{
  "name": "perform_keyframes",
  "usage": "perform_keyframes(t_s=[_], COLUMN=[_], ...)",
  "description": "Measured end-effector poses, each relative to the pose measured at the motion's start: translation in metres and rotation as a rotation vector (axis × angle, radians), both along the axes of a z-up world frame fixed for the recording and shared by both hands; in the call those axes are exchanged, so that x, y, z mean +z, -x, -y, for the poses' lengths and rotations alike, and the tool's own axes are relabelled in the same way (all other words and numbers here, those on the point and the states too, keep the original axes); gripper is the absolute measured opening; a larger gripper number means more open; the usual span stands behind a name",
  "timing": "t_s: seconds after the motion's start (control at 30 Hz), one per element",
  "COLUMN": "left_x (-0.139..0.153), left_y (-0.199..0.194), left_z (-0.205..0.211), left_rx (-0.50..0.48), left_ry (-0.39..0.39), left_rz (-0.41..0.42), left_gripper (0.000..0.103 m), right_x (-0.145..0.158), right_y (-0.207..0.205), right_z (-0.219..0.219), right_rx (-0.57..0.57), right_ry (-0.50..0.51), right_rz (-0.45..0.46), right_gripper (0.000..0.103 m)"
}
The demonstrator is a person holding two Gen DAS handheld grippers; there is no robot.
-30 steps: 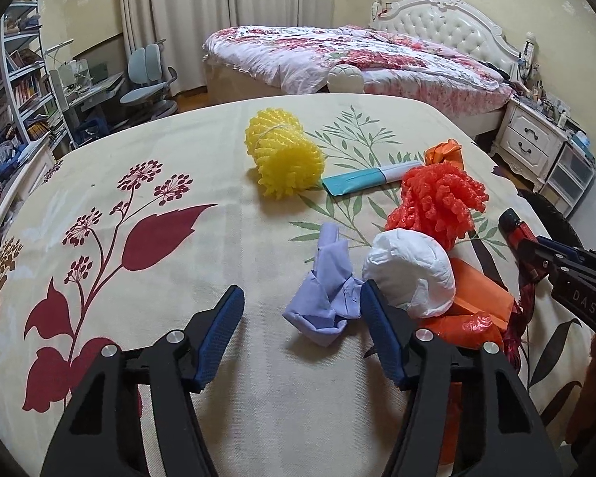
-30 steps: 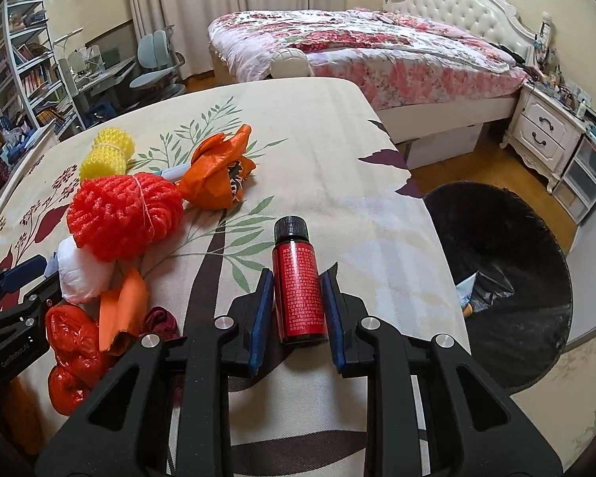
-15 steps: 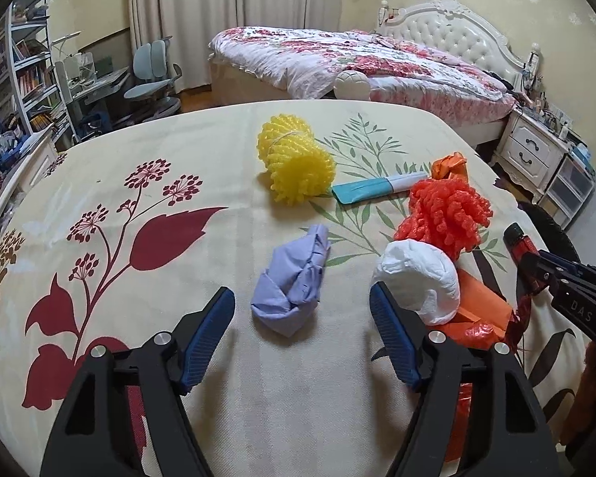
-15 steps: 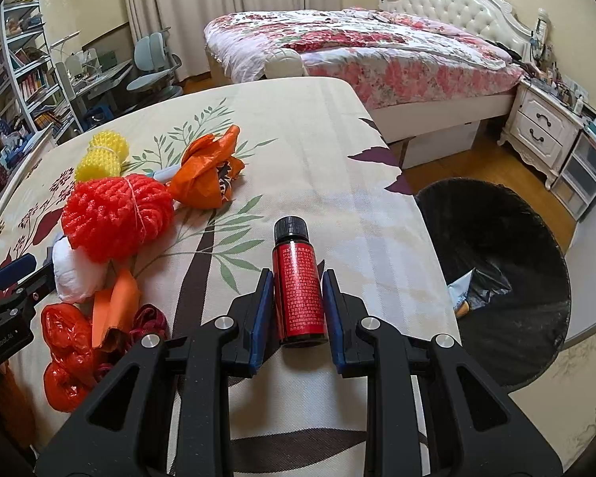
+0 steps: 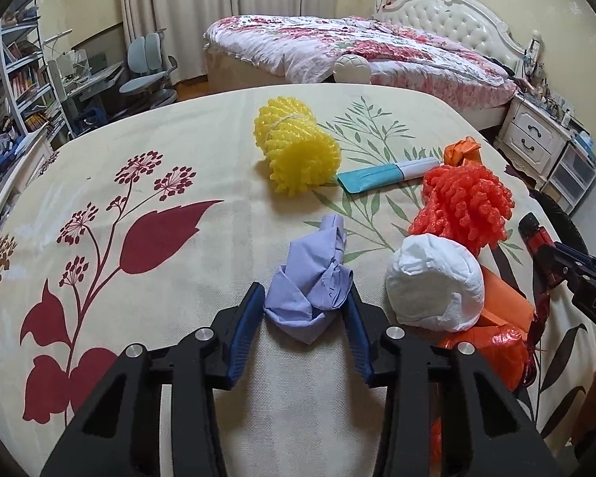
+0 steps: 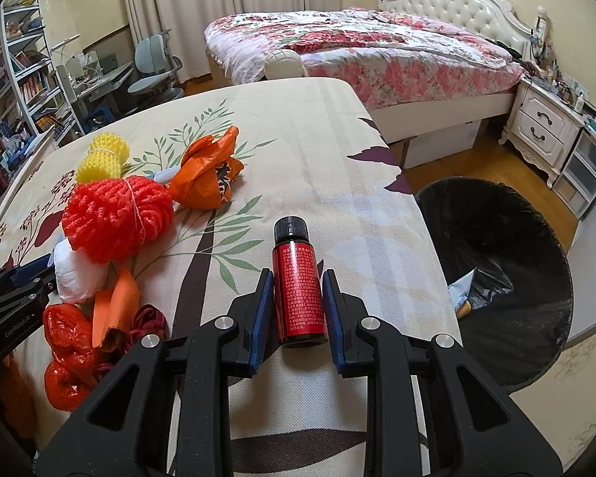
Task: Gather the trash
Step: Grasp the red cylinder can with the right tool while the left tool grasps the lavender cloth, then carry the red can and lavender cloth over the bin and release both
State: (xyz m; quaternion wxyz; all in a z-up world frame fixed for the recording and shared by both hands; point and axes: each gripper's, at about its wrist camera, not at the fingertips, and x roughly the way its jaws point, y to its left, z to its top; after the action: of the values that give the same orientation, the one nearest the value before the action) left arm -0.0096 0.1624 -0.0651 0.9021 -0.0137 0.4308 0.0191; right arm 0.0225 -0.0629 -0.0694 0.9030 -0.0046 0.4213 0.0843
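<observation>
- My left gripper [image 5: 306, 310] has just been closing on the lilac wad [image 5: 312, 278] — pads at both its sides, seemingly pinching it, so it lifts off the tablecloth [image 5: 139, 159] in one piece.
- My right gripper [image 6: 298, 298] clamps the red bottle [image 6: 299, 290], lying cap-forward, near the table edge beside the black bin [image 6: 496, 262].
- The wad is crumpled, soft, knotted — just left of the white ball [image 5: 435, 282].
</observation>
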Motion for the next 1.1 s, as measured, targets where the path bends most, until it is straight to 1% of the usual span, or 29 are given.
perform_keyframes(t_s=[0.1, 0.2, 0.43, 0.7, 0.87, 1.1], left_x=[0.001, 0.002, 0.010, 0.026, 0.037, 0.051], left_y=[0.004, 0.006, 0.017, 0.025, 0.031, 0.031], left_z=[-0.006, -0.009, -0.016, -0.021, -0.016, 0.002], left_rx=[0.003, 0.013, 0.042, 0.067, 0.059, 0.021], left_ry=[0.039, 0.052, 0.053, 0.067, 0.075, 0.090], left_rz=[0.012, 0.017, 0.052, 0.095, 0.125, 0.162], left_gripper=[0.042, 0.042, 0.042, 0.041, 0.041, 0.042], right_x=[0.000, 0.000, 0.000, 0.005, 0.009, 0.018], right_y=[0.000, 0.000, 0.000, 0.003, 0.009, 0.016], right_z=[0.000, 0.000, 0.001, 0.001, 0.005, 0.023], right_rx=[0.001, -0.001, -0.003, -0.011, -0.023, -0.056], right_ry=[0.000, -0.002, -0.004, -0.010, -0.011, -0.013], right_rz=[0.000, 0.000, 0.002, 0.016, 0.028, 0.055], right_gripper=[0.025, 0.025, 0.025, 0.024, 0.024, 0.023])
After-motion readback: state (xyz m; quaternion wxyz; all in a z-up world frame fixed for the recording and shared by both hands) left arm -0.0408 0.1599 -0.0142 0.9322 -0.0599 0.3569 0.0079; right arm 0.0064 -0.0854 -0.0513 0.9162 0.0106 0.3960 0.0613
